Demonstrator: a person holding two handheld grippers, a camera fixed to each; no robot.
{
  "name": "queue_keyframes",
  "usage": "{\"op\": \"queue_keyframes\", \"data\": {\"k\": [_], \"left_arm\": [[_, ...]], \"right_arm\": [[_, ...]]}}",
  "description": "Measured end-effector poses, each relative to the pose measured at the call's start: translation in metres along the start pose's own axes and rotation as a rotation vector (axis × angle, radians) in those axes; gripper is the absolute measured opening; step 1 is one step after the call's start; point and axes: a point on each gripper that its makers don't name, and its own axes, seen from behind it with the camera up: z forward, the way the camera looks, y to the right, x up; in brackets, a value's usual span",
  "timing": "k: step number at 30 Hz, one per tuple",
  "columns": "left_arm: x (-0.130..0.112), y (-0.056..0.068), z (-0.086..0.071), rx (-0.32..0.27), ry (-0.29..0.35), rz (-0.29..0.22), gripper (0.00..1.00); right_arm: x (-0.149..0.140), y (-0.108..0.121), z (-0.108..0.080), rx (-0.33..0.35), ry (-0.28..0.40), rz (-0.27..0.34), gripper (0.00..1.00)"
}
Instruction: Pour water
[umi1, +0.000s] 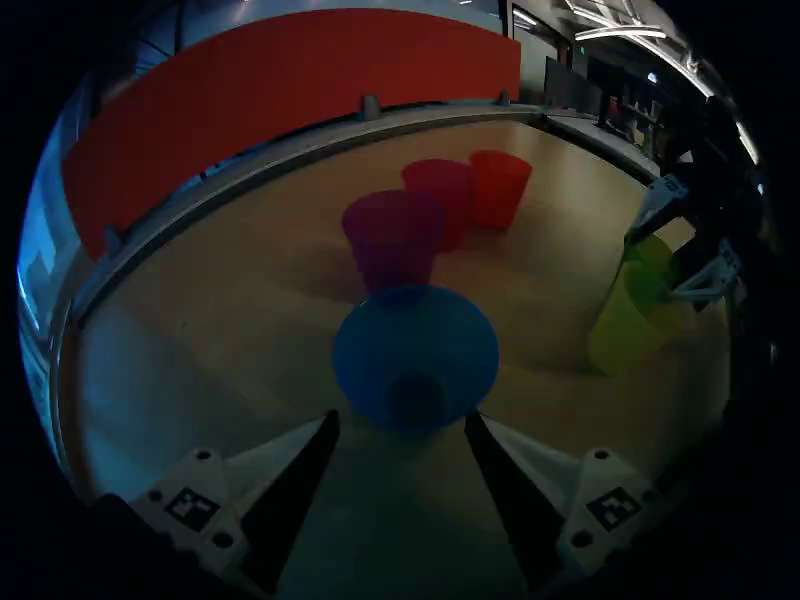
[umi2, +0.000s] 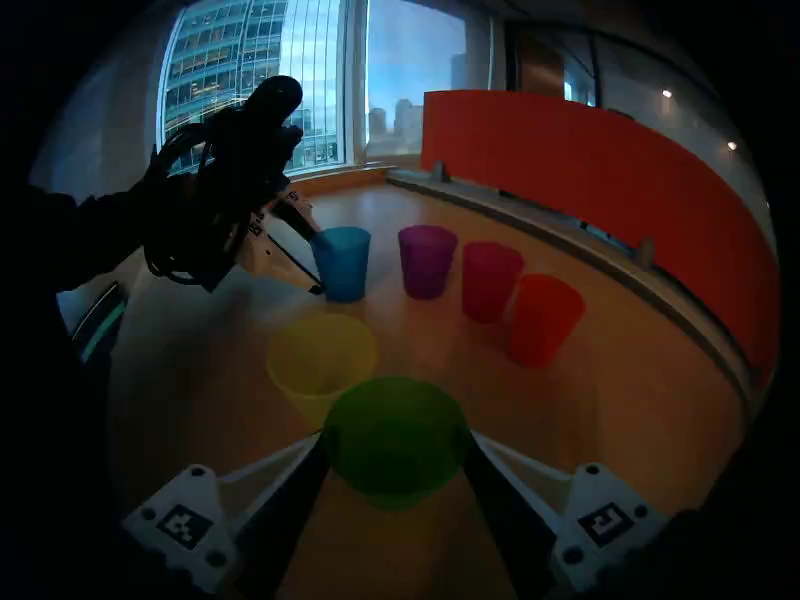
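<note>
Where the smooth wooden tabletop (umi2: 640, 430) runs beside the matte orange panel (umi2: 600, 170), six translucent plastic cups are gathered. Each is a plain tapered cone, wide at the rim and narrow at the foot.

The blue cup (umi1: 415, 345) heads a line that runs alongside the panel. It stands upright, with its long axis vertical and its mouth up. The left claw (umi1: 402, 415) flanks it with white fingers set about the cup's width apart, but I cannot tell whether both tips press its wall. The purple cup (umi2: 427, 260), pink cup (umi2: 490, 280) and red cup (umi2: 543, 318) follow in that line, all upright and a little apart from one another.

Farther from the panel than that line, the yellow cup (umi2: 320, 365) stands mouth up. Just beside it, the green cup (umi2: 395, 445) sits in the right claw (umi2: 395, 440), which is narrowed onto it with a tip against each side. Its mouth also points up and its axis is near vertical. Whether its foot touches the tabletop I cannot tell.
</note>
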Motion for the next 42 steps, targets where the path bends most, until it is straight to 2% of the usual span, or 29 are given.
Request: {"op": "queue_keyframes", "data": {"k": [18,33,42], "left_arm": [[-0.002,-0.001,-0.032,0.017,0.056,-0.044,0.93],[-0.001,0.005,-0.049,0.028,0.087,-0.028,0.93],[0.003,0.005,-0.061,0.032,0.108,-0.037,0.93]], "right_arm": [[-0.006,-0.001,-0.005,-0.013,0.009,0.012,0.91],[-0.008,-0.001,-0.007,-0.025,0.006,0.012,0.91],[-0.009,-0.001,-0.006,-0.026,0.007,0.009,0.91]]}}
